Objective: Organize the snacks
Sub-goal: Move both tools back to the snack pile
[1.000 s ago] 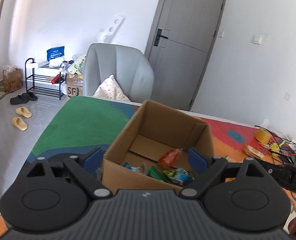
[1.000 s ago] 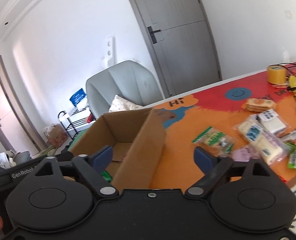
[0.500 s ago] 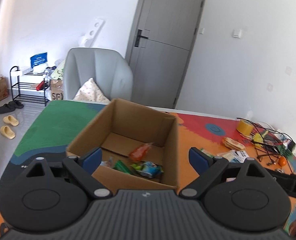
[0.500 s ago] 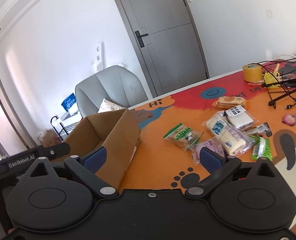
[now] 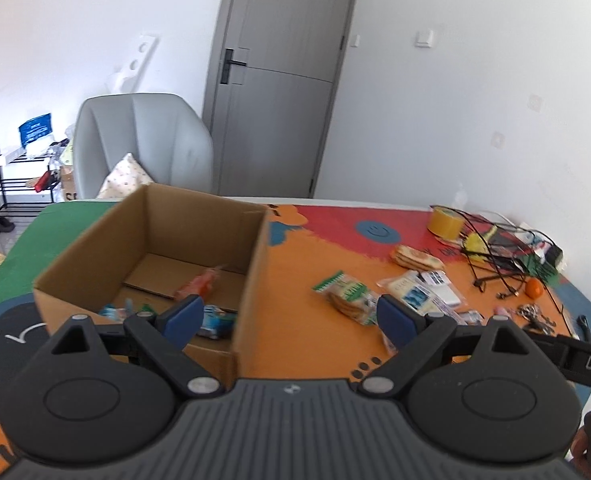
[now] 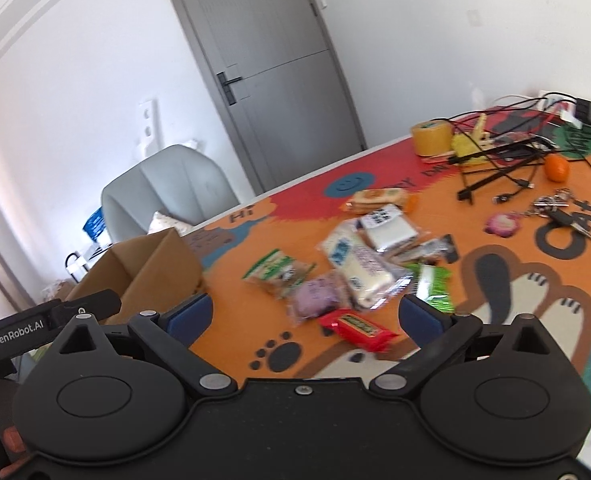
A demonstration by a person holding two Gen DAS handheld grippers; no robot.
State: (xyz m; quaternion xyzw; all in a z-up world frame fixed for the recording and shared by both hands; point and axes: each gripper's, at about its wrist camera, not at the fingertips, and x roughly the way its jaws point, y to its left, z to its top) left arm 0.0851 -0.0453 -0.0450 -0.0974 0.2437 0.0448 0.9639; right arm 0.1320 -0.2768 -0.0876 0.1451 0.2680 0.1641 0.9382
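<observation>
A bright cartoon-printed table mat (image 6: 231, 320) carries an open brown cardboard box (image 5: 151, 248) at left. The red candy bar wrapper (image 6: 357, 329) lies flat, long axis slanting down-right, between the right gripper's (image 6: 305, 312) wide, empty jaws. The left gripper (image 5: 285, 316) gapes empty too. Snack labels are blurred.

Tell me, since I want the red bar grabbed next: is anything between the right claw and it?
Nothing visible. The right claw is open and empty, and the red bar lies flat on the mat just ahead between its fingers. The purple packet sits beside the bar, not in front.
</observation>
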